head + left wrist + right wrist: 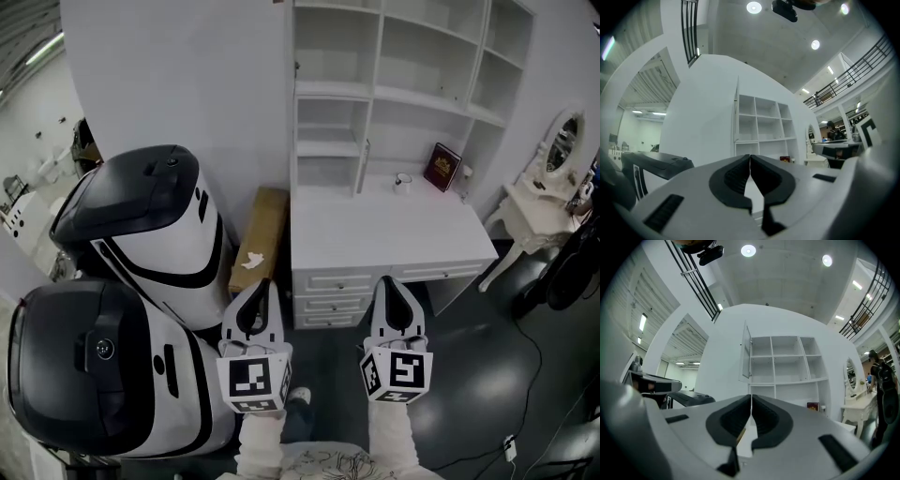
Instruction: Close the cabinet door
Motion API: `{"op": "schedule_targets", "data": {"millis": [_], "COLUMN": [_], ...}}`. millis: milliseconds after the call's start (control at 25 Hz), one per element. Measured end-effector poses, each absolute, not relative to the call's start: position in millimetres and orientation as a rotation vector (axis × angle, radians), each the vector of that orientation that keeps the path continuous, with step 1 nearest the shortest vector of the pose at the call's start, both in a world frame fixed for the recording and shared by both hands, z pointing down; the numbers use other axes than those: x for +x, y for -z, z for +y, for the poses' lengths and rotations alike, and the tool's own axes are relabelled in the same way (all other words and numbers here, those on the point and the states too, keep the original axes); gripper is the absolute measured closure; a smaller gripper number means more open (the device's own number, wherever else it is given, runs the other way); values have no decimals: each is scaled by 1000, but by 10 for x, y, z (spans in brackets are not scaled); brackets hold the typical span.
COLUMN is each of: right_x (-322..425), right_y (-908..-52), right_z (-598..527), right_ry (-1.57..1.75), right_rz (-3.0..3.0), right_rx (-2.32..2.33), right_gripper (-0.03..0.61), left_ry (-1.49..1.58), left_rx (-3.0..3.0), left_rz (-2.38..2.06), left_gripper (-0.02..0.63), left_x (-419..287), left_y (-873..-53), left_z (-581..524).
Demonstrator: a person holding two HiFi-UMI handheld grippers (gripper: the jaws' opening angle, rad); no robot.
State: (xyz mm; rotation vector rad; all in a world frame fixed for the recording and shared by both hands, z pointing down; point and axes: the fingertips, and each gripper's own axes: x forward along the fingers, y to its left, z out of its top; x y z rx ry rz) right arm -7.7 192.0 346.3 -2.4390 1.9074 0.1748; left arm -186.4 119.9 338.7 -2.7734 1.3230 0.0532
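- The left gripper [263,286] and the right gripper [389,283] are held side by side and about level. Both point at the white shelf unit [375,94] from well short of the desk [375,234].
- Each gripper view shows its jaws pressed together along their whole length with nothing between them, so neither gripper holds anything.
- I judge the closed jaws suit this task. A door can be pushed with a blunt, closed tip, so nothing needs to be gripped.
- The cabinet door [746,355] stands open at the upper left corner of the shelf unit. It swings out toward the grippers, so every view shows it almost edge-on as a thin upright strip.
- It seems to be hinged on the unit's left side, which would turn its outer face to the left.
- The door is higher than both grippers and well apart from them, and neither touches it. The task looks to be at the approach stage, with the door not yet pushed.
- A red book [442,167] and a small cup [402,182] stand at the back of the desk, below the door and off to its right. They lie outside the door's swing.
- Two large white-and-black machines [150,225] and a cardboard box [261,234] fill the space left of the desk, which leaves little room to approach from that side.
- I judge the left gripper is the better placed of the two. It would need to rise, get behind the outer face and press rightward.
- The main risk is a tip glancing off the thin edge.
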Motion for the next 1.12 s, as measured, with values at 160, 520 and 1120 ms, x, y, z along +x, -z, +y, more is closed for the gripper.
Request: {"op": "schedule_targets", "data": {"millis": [160, 520, 1120], "right_x": [35, 138, 102], "right_y": [-3423, -3328, -3436], "right_z": [1562, 675, -255], "right_ry": [-177, -194, -181], "right_rz": [1897, 1889, 1934], "right_rx": [-2448, -2439, -2428], "right_gripper": [574, 574, 574], "left_ry": [-50, -59, -37], "left_rx": [-2785, -2780, -2790], "left_rz": [1306, 1283, 1311], "left_gripper": [609, 609, 609], "left_x": [-1730, -1565, -1573], "left_y": [-3366, -3260, -3424], "left_z": [829, -55, -903]}}
